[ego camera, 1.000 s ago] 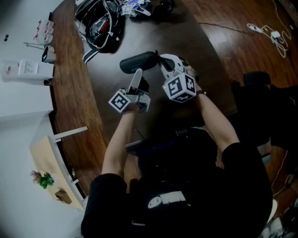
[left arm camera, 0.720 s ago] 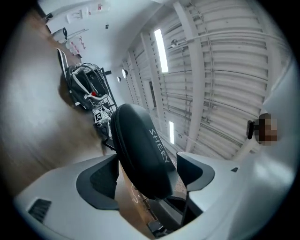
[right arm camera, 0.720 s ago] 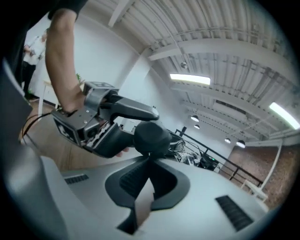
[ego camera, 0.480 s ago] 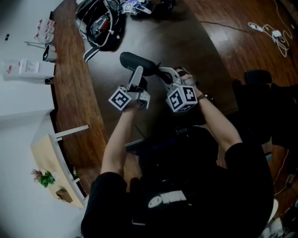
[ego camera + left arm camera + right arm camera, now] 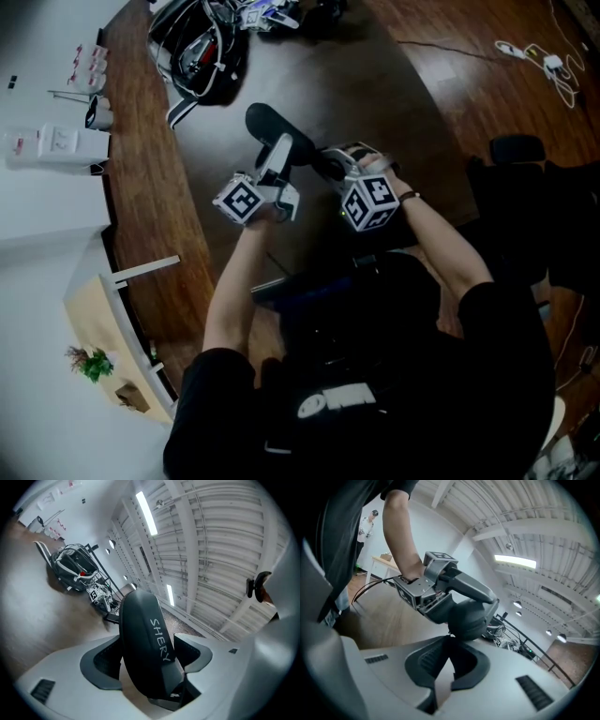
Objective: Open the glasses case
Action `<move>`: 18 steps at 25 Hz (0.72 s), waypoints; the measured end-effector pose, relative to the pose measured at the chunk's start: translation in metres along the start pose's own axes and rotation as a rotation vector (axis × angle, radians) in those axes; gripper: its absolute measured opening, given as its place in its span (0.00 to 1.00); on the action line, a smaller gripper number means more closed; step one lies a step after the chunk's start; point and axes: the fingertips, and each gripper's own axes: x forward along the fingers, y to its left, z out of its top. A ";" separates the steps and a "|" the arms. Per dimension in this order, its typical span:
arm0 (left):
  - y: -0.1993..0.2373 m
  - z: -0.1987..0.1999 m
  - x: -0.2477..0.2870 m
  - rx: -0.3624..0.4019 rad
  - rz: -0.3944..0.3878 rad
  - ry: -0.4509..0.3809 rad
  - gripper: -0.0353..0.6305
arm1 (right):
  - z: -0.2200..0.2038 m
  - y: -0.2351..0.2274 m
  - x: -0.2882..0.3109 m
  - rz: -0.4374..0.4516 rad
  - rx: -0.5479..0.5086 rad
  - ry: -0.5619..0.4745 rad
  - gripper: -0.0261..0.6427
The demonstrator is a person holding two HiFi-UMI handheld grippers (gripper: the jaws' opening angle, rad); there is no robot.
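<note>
As the left tongs point(image 5: 280, 150) have just been closing a little, we note that the glasses case point(image 5: 145, 634) stands between their jaws. Both pads bear on its sides, so this is a wide grip on the case. The case sits out in front of the person, above the dark table top point(image 5: 375, 103) and seemingly clear of it.

Change since a second ago: the case lay nearly crosswise then. Now it runs slantwise, with its far end up-left and its near end down-right. The left tongs have barely shifted.

Further right, the right tongs point(image 5: 450, 644) have dropped back toward the person. Their jaws are pressed together with nothing between them, and their tips sit right at the rounded near end of the case. We cannot tell whether they touch it.

Reading for the task: we judge the case is now presented end-on for prying. No gap shows along it, so the lid is not yet open.

Counts:
- glasses case: one
- tongs: two
- marker cubes point(image 5: 241, 201): two, one per tong
- bare forearms point(image 5: 234, 291): two
</note>
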 end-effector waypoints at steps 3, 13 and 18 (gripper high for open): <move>-0.013 0.003 -0.001 0.015 -0.037 -0.038 0.57 | 0.006 0.007 -0.003 0.040 0.057 -0.048 0.05; -0.015 -0.010 0.005 -0.004 -0.088 0.093 0.53 | -0.004 0.022 -0.006 0.093 -0.015 0.017 0.05; 0.024 -0.031 0.003 -0.008 0.215 0.197 0.50 | -0.024 0.033 0.005 0.107 -0.040 0.141 0.05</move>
